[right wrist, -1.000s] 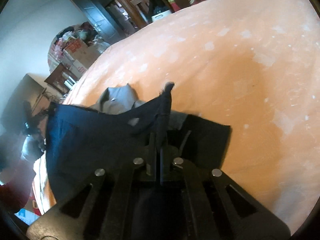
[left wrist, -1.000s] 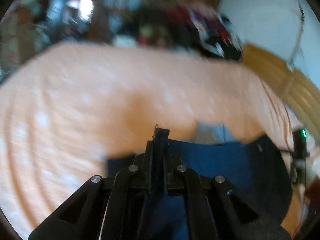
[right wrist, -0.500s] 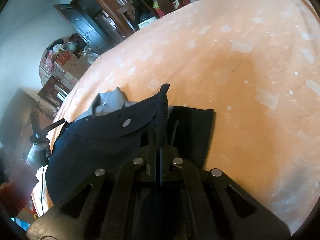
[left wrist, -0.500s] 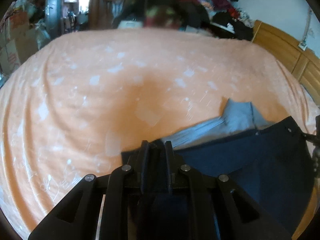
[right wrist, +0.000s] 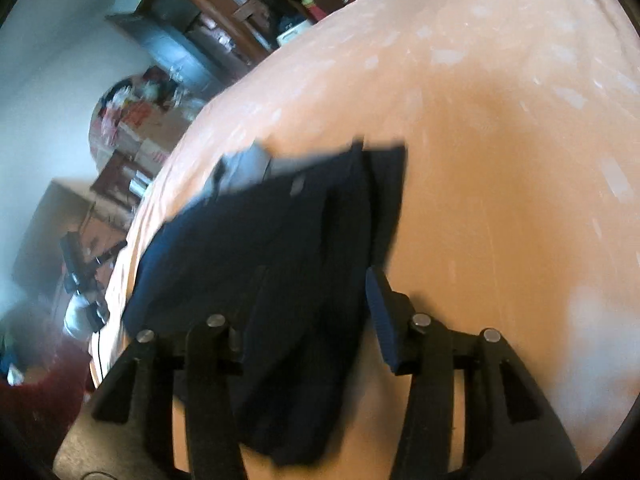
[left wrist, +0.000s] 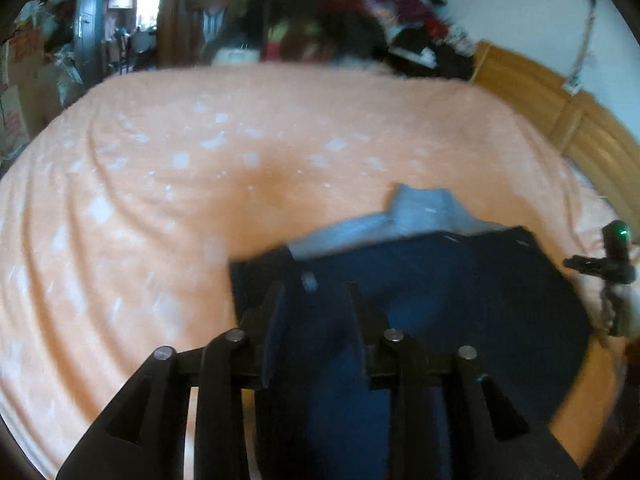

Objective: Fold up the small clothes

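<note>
While both grippers' jaws gape empty over the navy garment point(left wrist: 460, 280), clutter point(left wrist: 340, 36) lines the orange bedspread point(left wrist: 160, 184) beyond.

I cannot read any text, label, brand, number or sign here. The cardboard boxes point(right wrist: 154, 148) at the far left carry some red marks, but both views are blurred and the marks are too small to make out as letters.
</note>
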`<state>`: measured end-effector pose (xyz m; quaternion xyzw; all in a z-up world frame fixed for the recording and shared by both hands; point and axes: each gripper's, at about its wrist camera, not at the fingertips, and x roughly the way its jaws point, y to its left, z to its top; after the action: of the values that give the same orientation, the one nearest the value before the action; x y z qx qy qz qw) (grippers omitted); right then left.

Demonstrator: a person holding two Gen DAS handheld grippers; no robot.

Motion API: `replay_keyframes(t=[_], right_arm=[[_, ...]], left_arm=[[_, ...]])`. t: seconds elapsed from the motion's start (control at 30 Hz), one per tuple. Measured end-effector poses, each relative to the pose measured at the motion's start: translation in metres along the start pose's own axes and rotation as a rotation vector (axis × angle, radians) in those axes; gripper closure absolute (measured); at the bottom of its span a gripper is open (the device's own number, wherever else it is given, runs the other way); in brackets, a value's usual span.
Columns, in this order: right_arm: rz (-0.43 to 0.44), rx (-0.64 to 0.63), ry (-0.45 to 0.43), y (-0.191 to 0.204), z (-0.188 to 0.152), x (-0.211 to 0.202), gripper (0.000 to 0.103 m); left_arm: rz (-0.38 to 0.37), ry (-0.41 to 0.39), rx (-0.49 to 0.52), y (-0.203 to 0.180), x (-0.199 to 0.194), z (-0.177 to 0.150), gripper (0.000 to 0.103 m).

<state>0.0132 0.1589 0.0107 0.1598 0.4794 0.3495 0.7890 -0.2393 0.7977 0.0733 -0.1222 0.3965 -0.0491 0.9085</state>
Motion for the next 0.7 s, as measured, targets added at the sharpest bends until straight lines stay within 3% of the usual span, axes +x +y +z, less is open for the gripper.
replay_keyframes(t=[0.1,0.17,0.27,0.37,0.43,0.47,0.6,0.7], right_arm=[[0.015,0.017,0.063,0.005,-0.044,-0.008,0.055],[0.047,0.042,0.064,0.006,-0.064,-0.013,0.055],[0.111,0.125,0.002,0.0,-0.074,-0.018,0.049],[0.12,0.149,0.009,-0.007,-0.075,-0.004,0.051],[0.134,0.136,0.039,-0.003,-0.078,0.003,0.069],[0.137,0.121,0.062,-0.001,-0.079,0.004,0.092],[-0.007,-0.021,0.109,0.007,-0.066,-0.019,0.102],[-0.003,-0.055,0.125,0.007,-0.062,-0.029,0.102]], left_arm=[[-0.065,-0.013,-0.153,0.024,-0.042,-0.046,0.071],[-0.064,0.008,-0.213,0.033,-0.059,-0.079,0.071],[-0.06,0.033,-0.279,0.041,-0.075,-0.118,0.071],[-0.071,0.037,-0.349,0.043,-0.084,-0.146,0.071],[-0.065,0.043,-0.353,0.04,-0.085,-0.155,0.071],[-0.067,0.056,-0.349,0.036,-0.08,-0.159,0.071],[-0.051,0.089,-0.315,0.024,-0.083,-0.164,0.07],[-0.046,0.094,-0.333,0.025,-0.086,-0.171,0.068]])
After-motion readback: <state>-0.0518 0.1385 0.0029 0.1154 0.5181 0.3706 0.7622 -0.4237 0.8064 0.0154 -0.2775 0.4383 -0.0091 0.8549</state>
